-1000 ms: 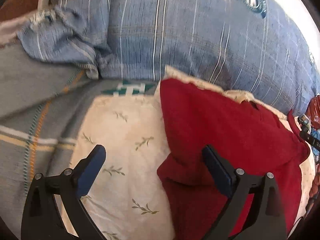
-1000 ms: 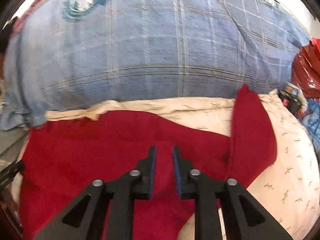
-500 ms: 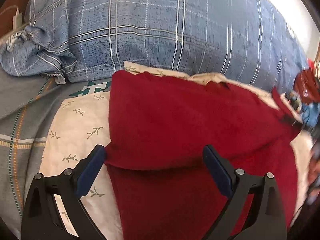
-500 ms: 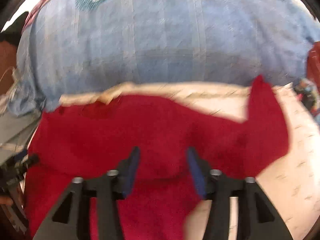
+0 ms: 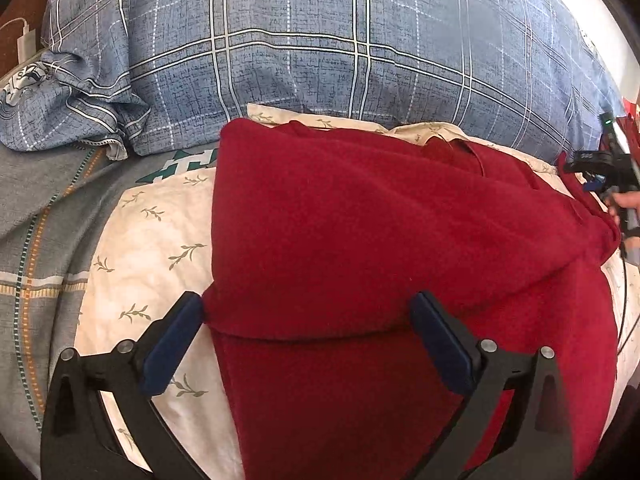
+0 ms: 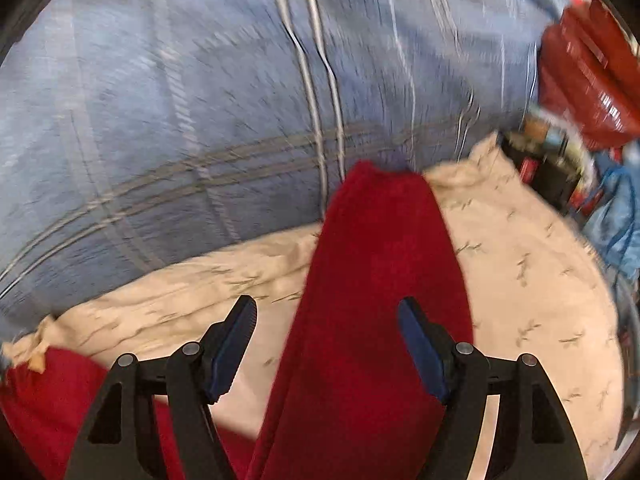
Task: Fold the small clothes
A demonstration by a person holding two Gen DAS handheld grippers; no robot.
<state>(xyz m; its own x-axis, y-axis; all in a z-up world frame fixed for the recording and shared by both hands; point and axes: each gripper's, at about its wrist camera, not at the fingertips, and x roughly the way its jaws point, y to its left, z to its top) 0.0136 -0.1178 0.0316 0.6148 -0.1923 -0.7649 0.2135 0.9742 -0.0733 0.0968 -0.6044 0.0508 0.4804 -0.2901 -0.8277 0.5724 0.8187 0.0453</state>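
Note:
A dark red garment [image 5: 360,248] lies folded over itself on a cream leaf-print cloth [image 5: 152,240]. My left gripper [image 5: 308,340] is open, jaws wide, hovering over the folded lower-left edge. In the blurred right wrist view, a red sleeve [image 6: 380,280] stretches away over the cream cloth [image 6: 520,280]. My right gripper [image 6: 328,344] is open with the sleeve lying between its jaws. The right gripper also shows at the far right of the left wrist view [image 5: 600,164].
A big blue plaid pillow [image 5: 340,40] lies behind the garment, also in the right wrist view [image 6: 200,100]. Grey striped bedding [image 5: 36,220] is at left. A red bag [image 6: 588,76] and clutter sit at the right.
My right gripper opened, let go of the red garment and swung right over the sleeve. My left gripper stayed open and shifted right along the folded garment.

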